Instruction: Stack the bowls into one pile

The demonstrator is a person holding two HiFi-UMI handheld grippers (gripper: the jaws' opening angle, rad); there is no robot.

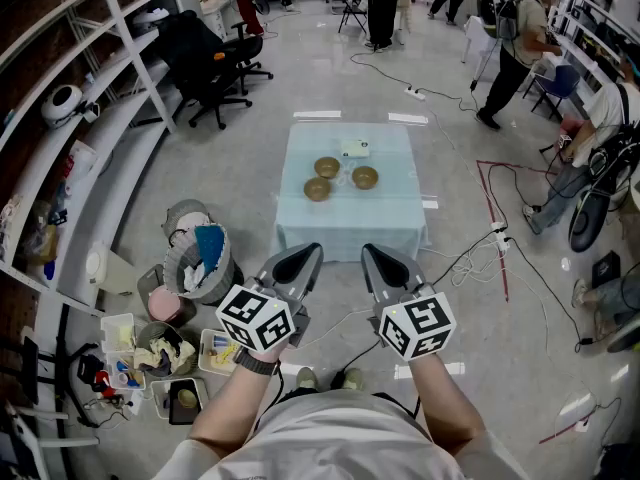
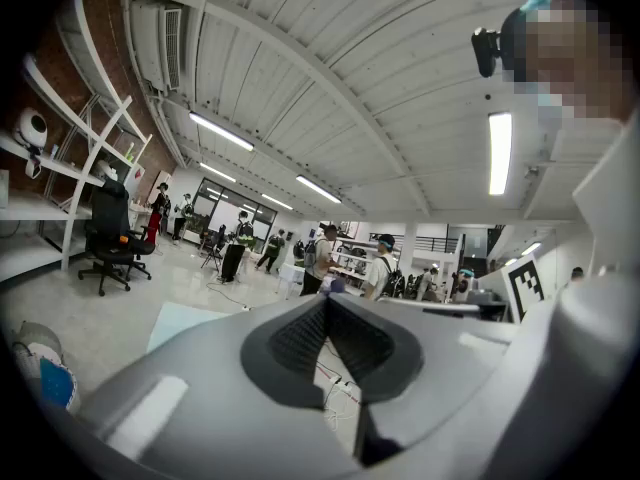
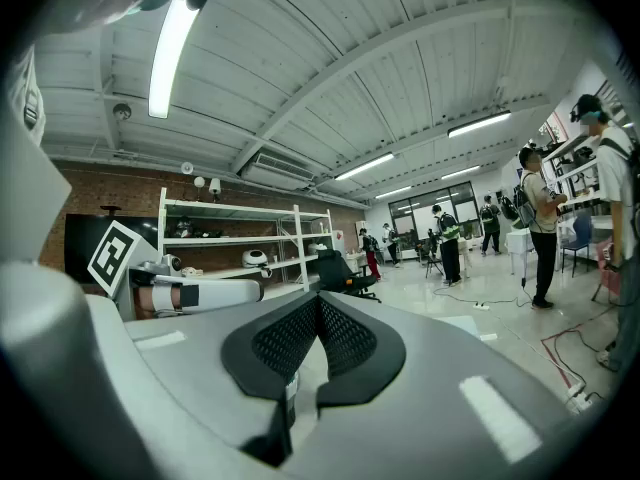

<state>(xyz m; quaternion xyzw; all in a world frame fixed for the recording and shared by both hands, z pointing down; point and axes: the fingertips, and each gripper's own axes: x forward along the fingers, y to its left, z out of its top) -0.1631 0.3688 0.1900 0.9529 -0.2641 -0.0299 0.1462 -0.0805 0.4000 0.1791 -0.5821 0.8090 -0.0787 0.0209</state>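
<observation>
Mid-room, on a pale glossy floor point(image 1: 250, 158), stands 1 small table point(image 1: 300, 230) w/ a light blue-green cloth draped over it. On the table: 3 brown bowls, all upright, none stacked. The far bowl point(image 1: 327, 167) sits about mid-table, the right bowl point(image 1: 365, 177) is near it on the table's right half, and the near bowl point(image 1: 318, 189) is the closest to the table's front edge. All 3 are bunched close; can't tell if any rims touch. 1 small white box point(image 1: 354, 149) lies behind the bowls, toward the table's far edge. Left of the table are white shelving point(image 1: 120, 98) along a brick wall, black office chairs point(image 1: 205, 68), and a cluster of bins & tubs point(image 1: 195, 258) off the table's front-left corner. Right of the table are red tape lines point(image 1: 490, 198) on the floor, loose cables point(image 1: 470, 258), and several people point(image 1: 520, 38) standing farther off. There are 2 grippers, both well short of the table's near edge, over bare floor. The left gripper point(image 1: 310, 253) has its jaws closed tip to tip w/ nothing between them. The right gripper point(image 1: 372, 253) is the same: jaws together & empty.
</observation>
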